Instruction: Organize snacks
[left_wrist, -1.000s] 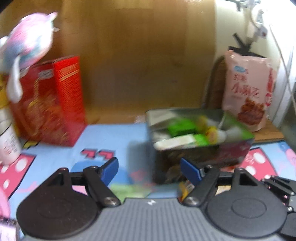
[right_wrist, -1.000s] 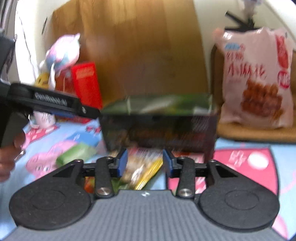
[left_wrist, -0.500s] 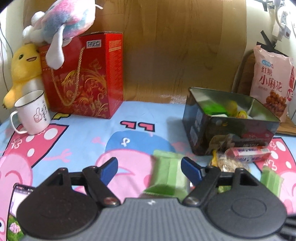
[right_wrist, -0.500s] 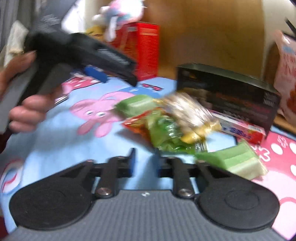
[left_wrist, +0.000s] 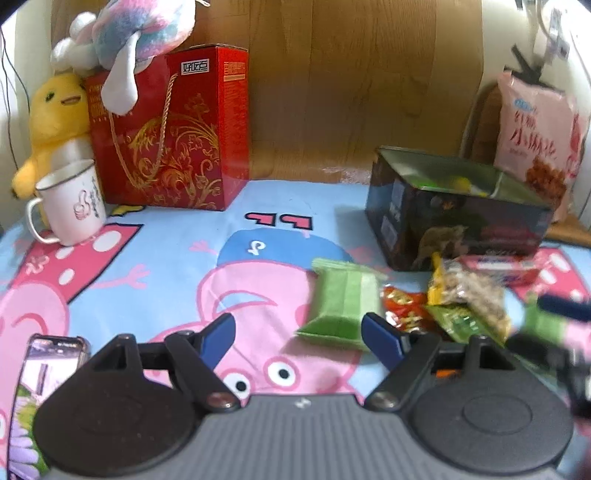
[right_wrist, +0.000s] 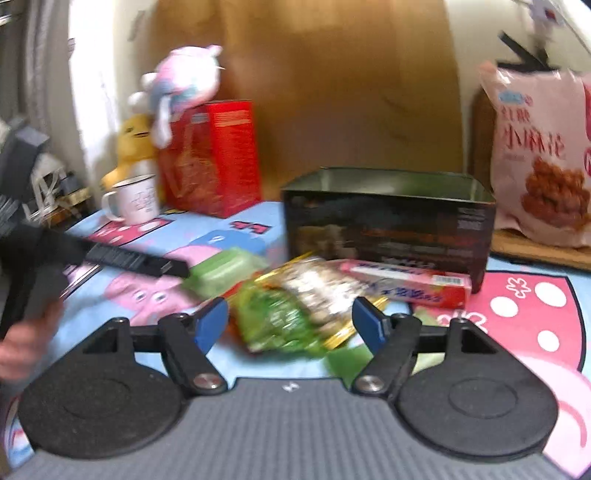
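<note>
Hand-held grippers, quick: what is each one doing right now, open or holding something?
Left hand-held gripper: open, holding nothing.
Right hand-held gripper: open, jaws just opened, holding nothing; snacks lie ahead.

Bare cloth (left_wrist: 177, 254) leftward; snack pile (right_wrist: 295, 306), perhaps touching tin (right_wrist: 388, 236), ahead.

Cartoon sheet (left_wrist: 177, 251); on it: tin box (left_wrist: 454, 221), snack packets (left_wrist: 465, 295), mug (left_wrist: 70, 203), red box (left_wrist: 173, 133).
</note>
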